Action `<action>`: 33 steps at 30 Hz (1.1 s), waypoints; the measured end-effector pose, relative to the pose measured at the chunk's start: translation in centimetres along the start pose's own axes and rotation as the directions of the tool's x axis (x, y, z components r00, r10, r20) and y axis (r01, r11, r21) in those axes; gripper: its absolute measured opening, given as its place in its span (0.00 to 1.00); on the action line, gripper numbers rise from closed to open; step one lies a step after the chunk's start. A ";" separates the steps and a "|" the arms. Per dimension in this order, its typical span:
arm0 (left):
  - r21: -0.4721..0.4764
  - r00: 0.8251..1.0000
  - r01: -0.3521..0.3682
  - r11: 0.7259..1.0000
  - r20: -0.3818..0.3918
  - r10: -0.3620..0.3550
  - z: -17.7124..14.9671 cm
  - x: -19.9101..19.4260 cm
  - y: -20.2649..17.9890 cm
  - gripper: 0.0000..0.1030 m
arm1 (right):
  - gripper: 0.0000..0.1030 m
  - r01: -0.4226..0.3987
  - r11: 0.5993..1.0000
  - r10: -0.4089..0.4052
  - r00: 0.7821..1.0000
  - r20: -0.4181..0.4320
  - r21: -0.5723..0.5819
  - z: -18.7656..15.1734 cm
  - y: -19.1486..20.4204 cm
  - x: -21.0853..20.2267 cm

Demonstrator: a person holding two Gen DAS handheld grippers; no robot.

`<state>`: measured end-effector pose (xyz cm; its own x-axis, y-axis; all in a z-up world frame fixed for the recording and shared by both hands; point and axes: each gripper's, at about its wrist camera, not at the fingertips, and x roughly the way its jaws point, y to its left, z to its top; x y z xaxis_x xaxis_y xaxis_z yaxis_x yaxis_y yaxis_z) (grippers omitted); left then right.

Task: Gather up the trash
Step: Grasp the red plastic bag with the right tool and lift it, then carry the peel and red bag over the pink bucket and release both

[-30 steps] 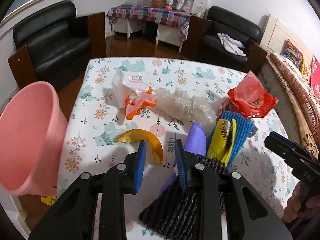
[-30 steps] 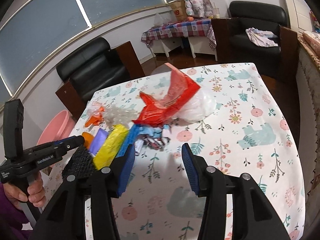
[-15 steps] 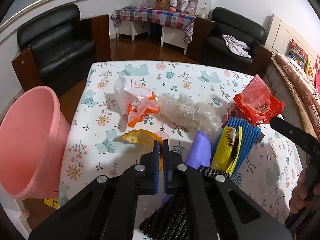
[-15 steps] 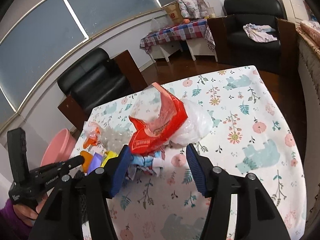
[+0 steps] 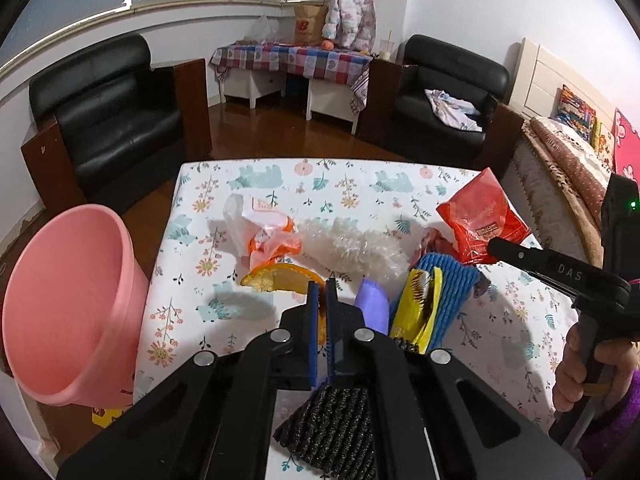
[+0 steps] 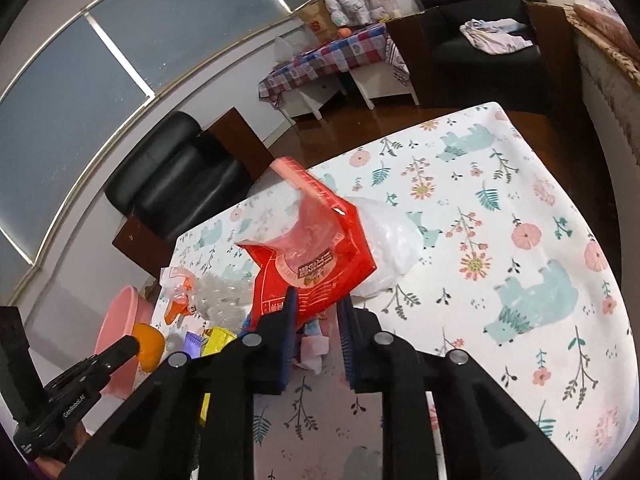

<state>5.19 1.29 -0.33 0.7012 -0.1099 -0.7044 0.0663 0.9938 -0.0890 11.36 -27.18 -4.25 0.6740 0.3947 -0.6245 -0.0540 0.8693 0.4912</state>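
Observation:
Trash lies in a heap on the floral tablecloth [image 5: 280,184]. My left gripper [image 5: 320,300] is shut on an orange peel [image 5: 280,278] and holds it just above the cloth. It also shows in the right wrist view [image 6: 148,346]. My right gripper [image 6: 316,312] is part closed around the lower edge of a red plastic bag [image 6: 316,256], which stands raised over the heap. The bag shows in the left wrist view [image 5: 480,220] with the right gripper's finger at its corner. A pink bucket [image 5: 60,304] stands off the table's left edge.
The heap holds a white and orange bag [image 5: 260,232], bubble wrap [image 5: 352,246], a purple piece [image 5: 374,304], a yellow wrapper [image 5: 418,308], a blue mesh pad [image 5: 452,284] and a black mesh pad [image 5: 332,428]. A white bag [image 6: 384,244] lies behind the red one.
My left gripper closed on the orange peel and raised it a little. My right gripper moved forward to the red bag and narrowed around its lower edge.

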 end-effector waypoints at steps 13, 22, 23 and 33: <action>0.011 0.995 0.062 0.998 0.072 -0.063 0.5 -2.0 0.3 0.02 | 0.04 0.025 0.995 -0.013 0.994 0.111 -0.100 -0.1 3.3 -5.4; 0.002 0.989 0.073 0.997 0.128 -0.072 0.4 -4.2 1.7 0.02 | 0.02 0.000 0.982 0.023 0.993 0.118 -0.191 -0.1 7.7 -6.9; -0.002 0.988 0.070 0.998 0.135 -0.069 0.3 -4.5 2.0 0.02 | 0.02 -0.008 0.979 0.032 0.993 0.113 -0.203 -0.1 8.3 -6.8; -0.050 0.979 0.018 0.999 0.202 -0.008 0.1 -7.4 5.7 0.02 | 0.02 -0.100 0.954 0.116 0.992 0.040 -0.284 -0.3 14.7 -4.9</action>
<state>0.44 7.74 4.44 0.8296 -0.1123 -0.5469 0.0437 0.9896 -0.1369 7.06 -16.27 5.86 0.6919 0.4810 -0.5385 -0.3283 0.8738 0.3586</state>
